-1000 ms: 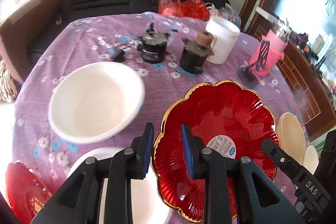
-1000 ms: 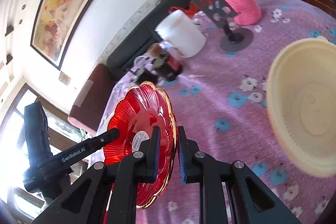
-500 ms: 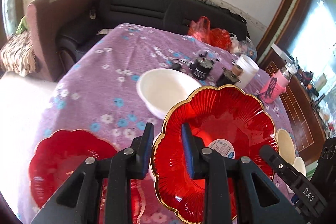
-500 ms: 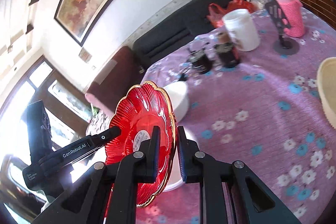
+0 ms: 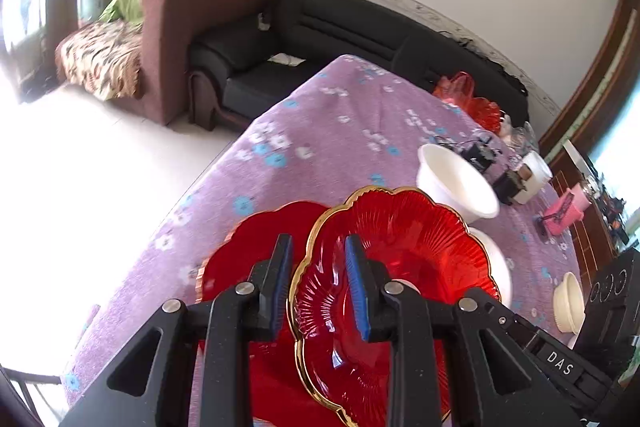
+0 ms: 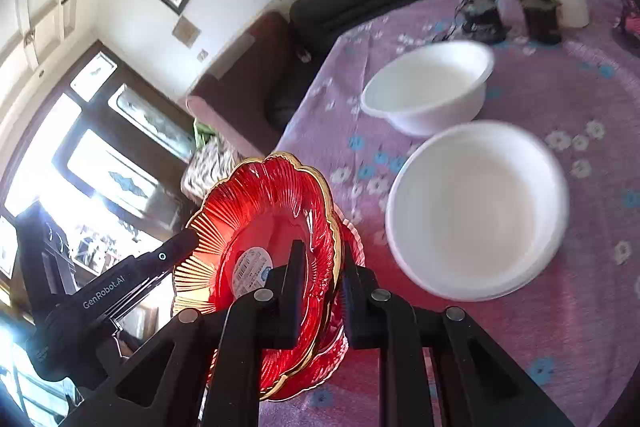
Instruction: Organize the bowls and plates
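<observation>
Both grippers have the gold-rimmed red plate up off the table, over a second red plate — left gripper jaws nearly closed on its left rim, right gripper jaws clamped on the opposite edge. It looks like glass — stiff, slick, chippable, so rim grips make sense.

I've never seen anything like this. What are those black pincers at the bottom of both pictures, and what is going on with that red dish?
They are two hand-held grippers, one in each of a person's hands; no robot arm is involved. Each carries a camera looking along its fingers, so you get one picture per gripper. The left gripper and the right gripper pinch opposite edges of one red gold-rimmed plate, carried above a second red plate lying on the purple flowered tablecloth. Also there: a deep white bowl, a wide white bowl, dark jars and a white cup.
</observation>
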Demonstrator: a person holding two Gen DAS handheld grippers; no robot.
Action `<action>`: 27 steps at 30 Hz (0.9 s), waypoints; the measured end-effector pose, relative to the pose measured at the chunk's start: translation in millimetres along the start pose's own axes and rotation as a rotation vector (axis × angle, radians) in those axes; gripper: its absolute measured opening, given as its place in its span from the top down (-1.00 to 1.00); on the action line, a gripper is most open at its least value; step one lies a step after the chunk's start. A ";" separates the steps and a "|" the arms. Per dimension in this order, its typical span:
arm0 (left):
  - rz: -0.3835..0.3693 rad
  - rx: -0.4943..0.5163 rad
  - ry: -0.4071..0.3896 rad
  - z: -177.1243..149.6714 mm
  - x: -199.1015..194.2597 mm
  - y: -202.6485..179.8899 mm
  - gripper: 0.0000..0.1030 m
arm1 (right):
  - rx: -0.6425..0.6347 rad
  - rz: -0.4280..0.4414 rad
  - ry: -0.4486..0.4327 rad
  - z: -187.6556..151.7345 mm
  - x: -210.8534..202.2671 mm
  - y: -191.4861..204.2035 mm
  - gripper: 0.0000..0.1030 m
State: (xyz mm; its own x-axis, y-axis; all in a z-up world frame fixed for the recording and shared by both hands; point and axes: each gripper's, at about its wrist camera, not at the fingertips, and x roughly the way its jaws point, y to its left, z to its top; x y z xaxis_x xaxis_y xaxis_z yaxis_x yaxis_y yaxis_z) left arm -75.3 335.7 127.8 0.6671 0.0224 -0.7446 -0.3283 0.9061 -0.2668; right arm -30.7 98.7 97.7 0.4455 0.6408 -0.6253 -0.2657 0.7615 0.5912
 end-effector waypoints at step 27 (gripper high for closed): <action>0.059 -0.035 0.061 -33.3 40.2 26.5 0.26 | -0.246 -0.311 0.106 -19.9 77.4 24.0 0.66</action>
State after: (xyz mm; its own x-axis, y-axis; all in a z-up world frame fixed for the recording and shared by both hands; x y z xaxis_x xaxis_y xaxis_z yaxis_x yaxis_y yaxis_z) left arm -79.5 346.5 70.4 0.6046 0.0490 -0.7950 -0.3899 0.8885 -0.2418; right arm -19.6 168.5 53.4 0.4500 0.3726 -0.8116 -0.3340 0.9131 0.2340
